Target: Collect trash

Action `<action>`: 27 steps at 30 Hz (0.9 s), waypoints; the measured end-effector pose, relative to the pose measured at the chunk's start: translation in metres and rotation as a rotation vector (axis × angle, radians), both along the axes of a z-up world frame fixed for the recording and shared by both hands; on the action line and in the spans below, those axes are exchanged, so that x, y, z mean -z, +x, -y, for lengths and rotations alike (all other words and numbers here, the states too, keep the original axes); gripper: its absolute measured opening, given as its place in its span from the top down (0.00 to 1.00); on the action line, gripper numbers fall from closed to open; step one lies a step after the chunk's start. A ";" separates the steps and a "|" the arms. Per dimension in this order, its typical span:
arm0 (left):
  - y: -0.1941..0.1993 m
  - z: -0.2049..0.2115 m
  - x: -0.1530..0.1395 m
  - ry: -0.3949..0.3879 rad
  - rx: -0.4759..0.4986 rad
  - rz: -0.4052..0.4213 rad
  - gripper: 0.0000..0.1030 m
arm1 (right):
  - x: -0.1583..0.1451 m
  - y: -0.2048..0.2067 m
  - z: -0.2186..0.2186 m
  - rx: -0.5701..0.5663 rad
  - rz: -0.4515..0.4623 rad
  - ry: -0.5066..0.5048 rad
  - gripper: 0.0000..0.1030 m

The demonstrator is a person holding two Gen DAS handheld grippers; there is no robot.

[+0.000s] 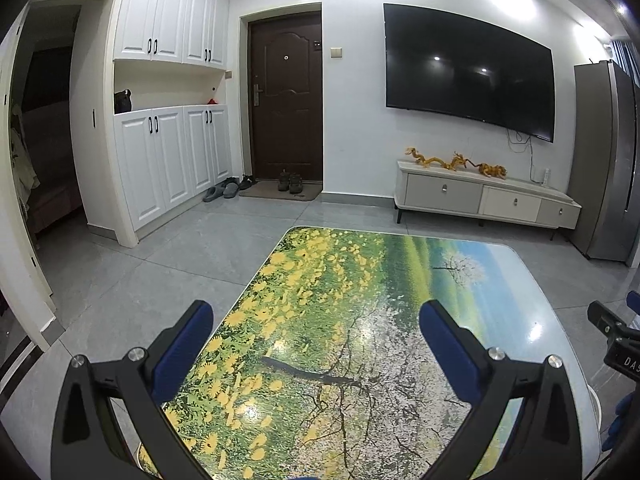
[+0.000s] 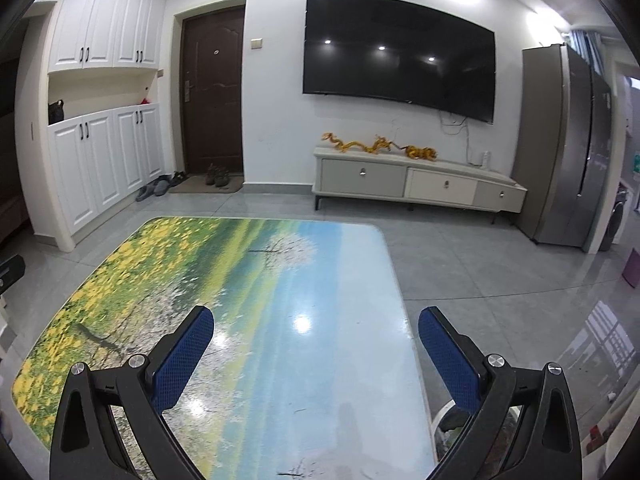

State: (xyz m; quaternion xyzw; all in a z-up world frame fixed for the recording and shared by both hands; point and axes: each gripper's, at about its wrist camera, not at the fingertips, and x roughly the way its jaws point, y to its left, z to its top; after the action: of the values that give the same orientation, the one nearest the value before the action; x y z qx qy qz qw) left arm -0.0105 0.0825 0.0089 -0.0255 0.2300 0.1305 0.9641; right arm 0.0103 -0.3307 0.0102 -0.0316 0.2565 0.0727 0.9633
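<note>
Both the left gripper [image 1: 316,316] and right gripper [image 2: 316,322] hung over the table [image 2: 352,360], jaws apart and empty; no trash showed on it. Likely done, or between pickups: next move needs a target found

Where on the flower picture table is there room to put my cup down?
The whole glossy table with the printed meadow and tree picture looks bare, from its far rounded edge down to the open left gripper and open right gripper. Nothing sits between their blue-padded fingers. A round white bin stands beside the table's near right edge.
</note>
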 end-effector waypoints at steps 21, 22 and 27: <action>-0.019 0.004 -0.009 0.011 -0.010 0.021 0.00 | -0.012 -0.027 0.023 0.085 0.063 -0.006 0.00; -0.021 0.004 -0.010 0.013 -0.013 0.025 0.00 | -0.013 -0.029 0.023 0.086 0.069 -0.007 0.00; -0.027 0.007 -0.015 0.025 -0.018 0.032 0.00 | -0.016 -0.031 0.023 0.084 0.078 -0.011 0.00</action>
State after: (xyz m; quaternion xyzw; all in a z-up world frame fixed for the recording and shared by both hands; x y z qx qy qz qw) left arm -0.0370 0.0758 0.0234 -0.0175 0.2129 0.1418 0.9666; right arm -0.0210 -0.3536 0.0261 -0.0289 0.2202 0.0295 0.9746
